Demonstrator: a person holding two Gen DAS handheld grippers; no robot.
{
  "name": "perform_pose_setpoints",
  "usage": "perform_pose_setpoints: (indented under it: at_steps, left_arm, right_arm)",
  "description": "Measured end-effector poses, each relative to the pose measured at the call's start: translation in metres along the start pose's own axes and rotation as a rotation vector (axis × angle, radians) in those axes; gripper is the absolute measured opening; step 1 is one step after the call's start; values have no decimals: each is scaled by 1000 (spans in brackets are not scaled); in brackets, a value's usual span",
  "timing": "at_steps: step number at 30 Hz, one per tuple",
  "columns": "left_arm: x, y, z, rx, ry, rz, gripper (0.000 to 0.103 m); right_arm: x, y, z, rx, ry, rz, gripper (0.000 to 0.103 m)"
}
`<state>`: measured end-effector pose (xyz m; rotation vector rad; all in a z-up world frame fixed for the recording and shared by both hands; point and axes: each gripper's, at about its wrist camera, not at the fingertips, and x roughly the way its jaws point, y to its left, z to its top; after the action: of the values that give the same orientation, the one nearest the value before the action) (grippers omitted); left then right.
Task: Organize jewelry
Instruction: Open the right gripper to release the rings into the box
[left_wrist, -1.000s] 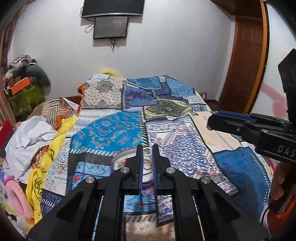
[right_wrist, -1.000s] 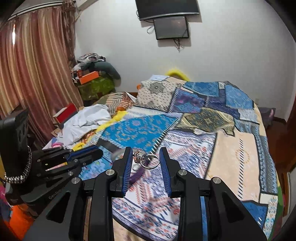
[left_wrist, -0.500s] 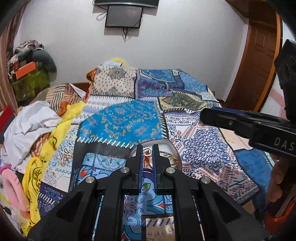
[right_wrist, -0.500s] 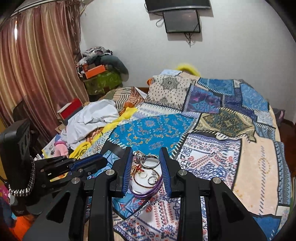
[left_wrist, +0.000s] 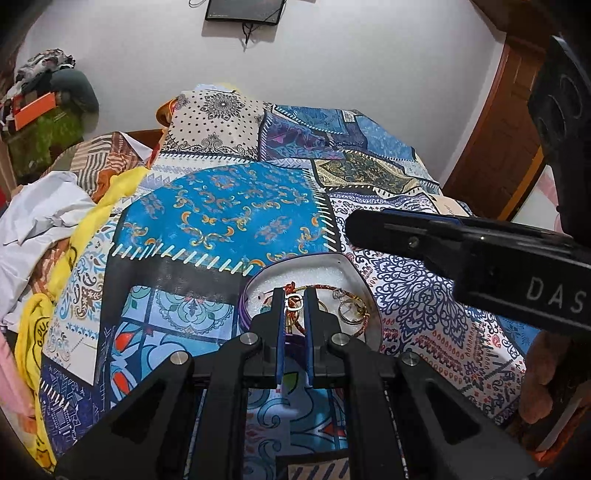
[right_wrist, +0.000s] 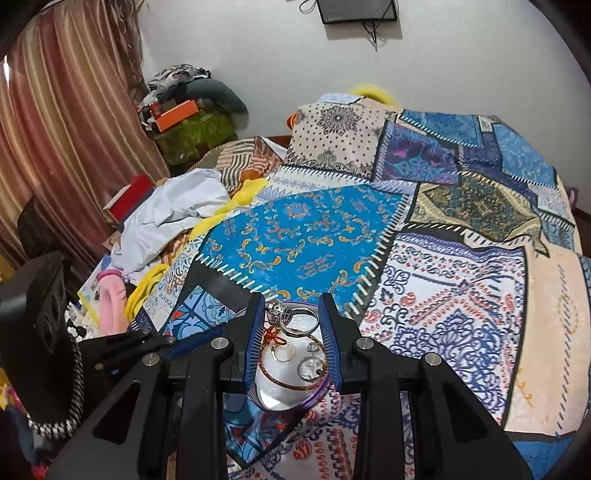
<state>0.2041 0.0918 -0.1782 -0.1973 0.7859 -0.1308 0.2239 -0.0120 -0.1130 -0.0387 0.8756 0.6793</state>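
Observation:
An open tin (left_wrist: 347, 266) with a purple rim and white lining lies on the patchwork bedspread (left_wrist: 229, 218). In it are a red-gold cord bracelet (left_wrist: 325, 288) and loose rings (left_wrist: 347, 314). My left gripper (left_wrist: 294, 295) hangs just over the tin, shut on a small silver ring (left_wrist: 294, 302). In the right wrist view my right gripper (right_wrist: 291, 306) is shut on a large ornate silver ring (right_wrist: 293, 318) above the tin (right_wrist: 314, 397), where a bangle (right_wrist: 291, 384) and small rings (right_wrist: 282, 353) lie. The two grippers are side by side, and the right gripper's finger (left_wrist: 373, 225) reaches in from the right.
A heap of white, yellow and pink clothes (right_wrist: 173, 218) lies along the bed's left edge. Beyond it are a curtain (right_wrist: 66, 122) and a cluttered stand (right_wrist: 184, 125). A wooden door (left_wrist: 506, 122) is at the right, and a screen (left_wrist: 243, 9) hangs on the far wall.
Both grippers have come down and forward over the bed with their rings still held. The tin has come into view and now sits right under the fingertips.

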Motion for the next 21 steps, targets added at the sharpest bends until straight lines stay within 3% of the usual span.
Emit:
perform_pose_setpoints:
  at_steps: [11,21]
  left_arm:
    - [-1,-1,3,-1,10,8,11]
    - [-46,-5,12,-7,-69,42,12]
  right_arm:
    - [7,-7,1,57,38,26,28]
    - [-29,3,0,25,-33,6,28]
